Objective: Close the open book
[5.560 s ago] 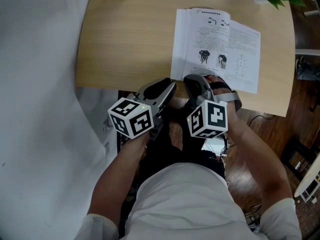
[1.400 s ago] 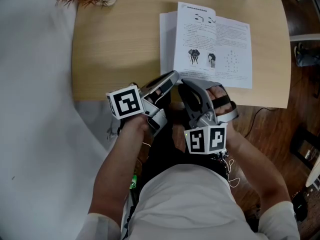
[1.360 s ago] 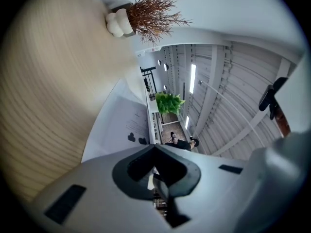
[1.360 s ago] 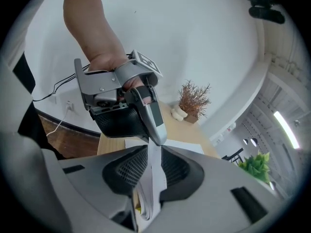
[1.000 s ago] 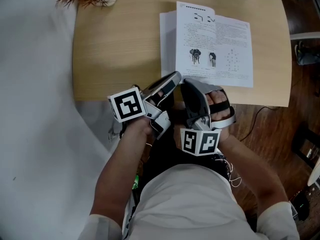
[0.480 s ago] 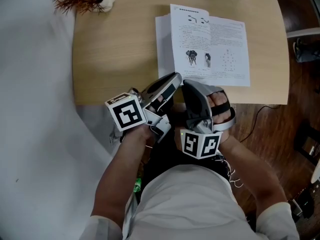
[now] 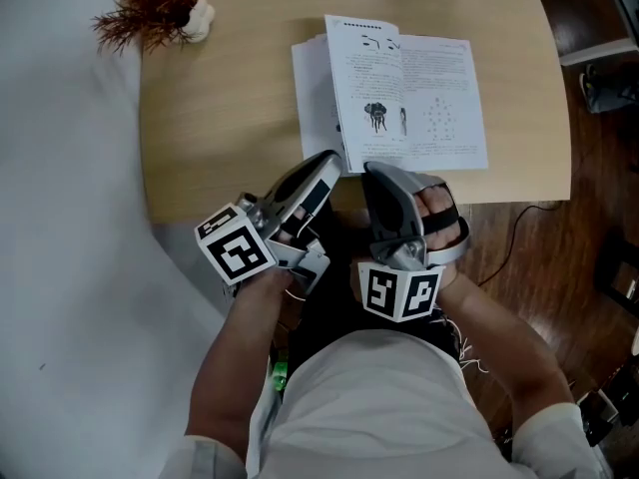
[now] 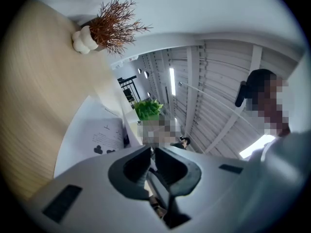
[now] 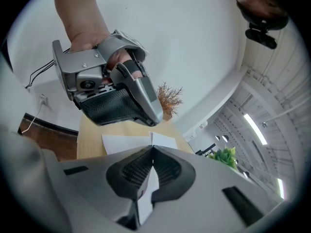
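Plainly, the open white book (image 7: 404, 93) with printed text and small black figures lies pages-up on the pale wooden table (image 7: 220, 118), toward its right side. Both grey tongs sit at the book's near edge. The left gripper (image 7: 329, 160) has its jaws pressed together on nothing. The right gripper (image 7: 371, 171) is likewise closed at the tips, and the white sliver behind them is probably just the page beyond.

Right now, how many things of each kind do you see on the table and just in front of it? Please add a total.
Book: 1
Plants: 2, a dry brown plant and a green plant
Grippers: 2, the left gripper and the right gripper
Table: 1
Total: 6
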Available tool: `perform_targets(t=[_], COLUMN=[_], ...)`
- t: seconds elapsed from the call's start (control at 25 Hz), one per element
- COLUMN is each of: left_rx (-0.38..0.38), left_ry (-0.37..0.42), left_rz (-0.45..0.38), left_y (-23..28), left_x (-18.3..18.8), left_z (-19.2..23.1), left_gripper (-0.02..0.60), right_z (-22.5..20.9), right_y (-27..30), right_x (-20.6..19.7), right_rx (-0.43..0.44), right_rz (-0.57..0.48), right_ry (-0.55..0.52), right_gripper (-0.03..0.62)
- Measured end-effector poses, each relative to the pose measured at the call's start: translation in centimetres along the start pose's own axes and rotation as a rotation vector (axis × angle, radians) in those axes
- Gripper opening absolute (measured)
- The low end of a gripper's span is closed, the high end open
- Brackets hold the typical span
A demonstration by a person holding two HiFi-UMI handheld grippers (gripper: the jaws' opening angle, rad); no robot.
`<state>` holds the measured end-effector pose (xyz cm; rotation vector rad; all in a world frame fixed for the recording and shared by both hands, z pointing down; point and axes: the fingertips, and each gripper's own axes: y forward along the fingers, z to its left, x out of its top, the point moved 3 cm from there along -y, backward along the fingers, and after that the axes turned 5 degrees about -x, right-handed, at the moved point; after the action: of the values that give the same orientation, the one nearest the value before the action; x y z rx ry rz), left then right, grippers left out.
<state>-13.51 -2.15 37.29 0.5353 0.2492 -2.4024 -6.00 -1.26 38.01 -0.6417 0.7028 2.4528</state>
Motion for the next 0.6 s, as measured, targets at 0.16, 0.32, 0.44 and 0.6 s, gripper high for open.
perform_targets(t=[0.16,0.32,0.44,0.6], left_rx=[0.025,0.051,0.079,0.086], left_ry=[0.052,0.122,0.168,0.173], left_rz=[-0.002,0.021,0.05,0.075], left_y=[-0.1,0.3,0.6,1.2], left_x=[0.3,-0.2,-0.8,-1.5], left_z=[-0.3,-0.5,-0.3,-0.4], left_gripper=[0.002,0.002,0.002,0.002], right_z=[-0.6,-1.3,-1.9,-2.9], right_y=[-0.4,-0.9,-1.3,-1.6], right_x=[-0.7,-1.3,-1.9,-2.9], right_rx=[-0.007,-0.019,-0.033,-0.052], right_rz=[0.016,0.032,0.048,0.07], right_ry=[0.027,0.063,0.094,0.144], right_gripper=[0.005,0.005,0.005,0.005])
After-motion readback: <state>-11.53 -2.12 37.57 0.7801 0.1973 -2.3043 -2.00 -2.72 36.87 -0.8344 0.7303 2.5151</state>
